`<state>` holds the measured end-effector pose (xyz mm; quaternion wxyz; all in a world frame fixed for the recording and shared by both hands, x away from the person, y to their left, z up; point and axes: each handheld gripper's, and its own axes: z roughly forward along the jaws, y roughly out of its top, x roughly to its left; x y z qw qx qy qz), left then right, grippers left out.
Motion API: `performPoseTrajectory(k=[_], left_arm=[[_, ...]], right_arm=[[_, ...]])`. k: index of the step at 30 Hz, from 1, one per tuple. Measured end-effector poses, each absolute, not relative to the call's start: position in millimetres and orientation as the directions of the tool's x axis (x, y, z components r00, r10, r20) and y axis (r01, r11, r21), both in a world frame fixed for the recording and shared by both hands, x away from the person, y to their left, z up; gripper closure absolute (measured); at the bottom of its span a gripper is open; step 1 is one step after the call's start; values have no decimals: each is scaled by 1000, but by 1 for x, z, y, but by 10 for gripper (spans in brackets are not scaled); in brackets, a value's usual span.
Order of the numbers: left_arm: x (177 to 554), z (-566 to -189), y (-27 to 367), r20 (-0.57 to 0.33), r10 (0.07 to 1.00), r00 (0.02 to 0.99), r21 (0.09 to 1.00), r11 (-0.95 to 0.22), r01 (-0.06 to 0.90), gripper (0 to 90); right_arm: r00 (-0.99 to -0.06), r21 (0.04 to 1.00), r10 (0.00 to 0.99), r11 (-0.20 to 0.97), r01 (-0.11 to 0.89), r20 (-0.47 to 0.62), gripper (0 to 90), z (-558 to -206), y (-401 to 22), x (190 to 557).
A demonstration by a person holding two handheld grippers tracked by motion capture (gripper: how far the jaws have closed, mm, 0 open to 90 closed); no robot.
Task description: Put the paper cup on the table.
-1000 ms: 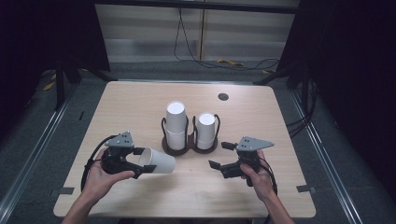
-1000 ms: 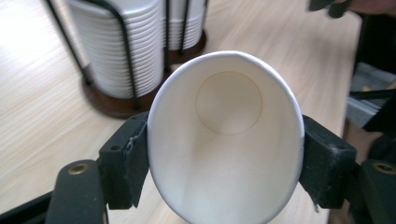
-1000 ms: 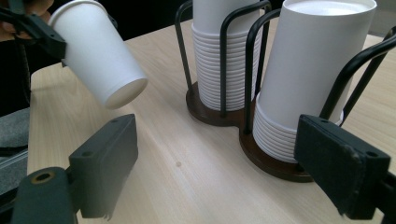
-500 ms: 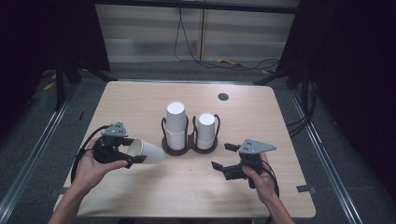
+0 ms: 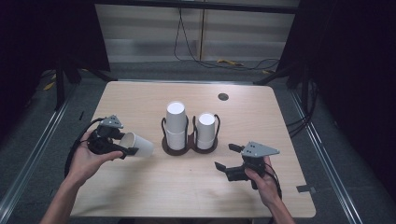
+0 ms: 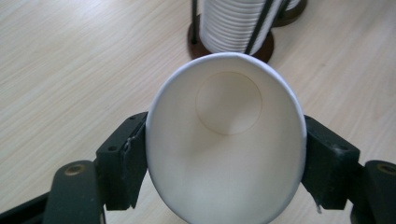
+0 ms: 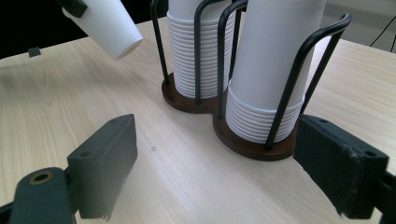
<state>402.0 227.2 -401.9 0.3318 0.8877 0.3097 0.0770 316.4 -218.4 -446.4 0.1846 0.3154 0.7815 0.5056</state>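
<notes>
1 white paper cup, rim squashed oval, clamped by left gripper; right gripper agape.

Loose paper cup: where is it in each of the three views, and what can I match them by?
High view: paper cup left of centre, lying sideways in the left claw.
Left gripper view: centre, its open mouth faces the camera, squeezed between the jaws.
Right gripper view: top left, base pointing down-right.
Shared landmark: the cup rack.
</notes>
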Motion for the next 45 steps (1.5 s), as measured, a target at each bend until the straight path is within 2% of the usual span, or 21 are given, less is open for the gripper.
performPoseTrajectory(k=[8,17,31,42,45], left_arm=[[414,-400,228,-43,608,793,605,-616,505,262],[438,-404,234,-29,663,748,518,-630,579,262],[456,-398,218,42,645,763,419,-705,573,261],[468,-409,205,31,628,778,317,-744,588,246],[470,-410,202,37,623,781,323,-747,581,231]], right_arm=[[-716,913,698,281,295,16,137,-451,-216,316],[-721,913,693,283,295,18,137,-452,-215,315],[-715,913,699,287,289,6,137,-453,-215,316],[-711,914,704,285,290,6,137,-453,-217,316],[-710,914,704,285,288,4,137,-453,-217,316]])
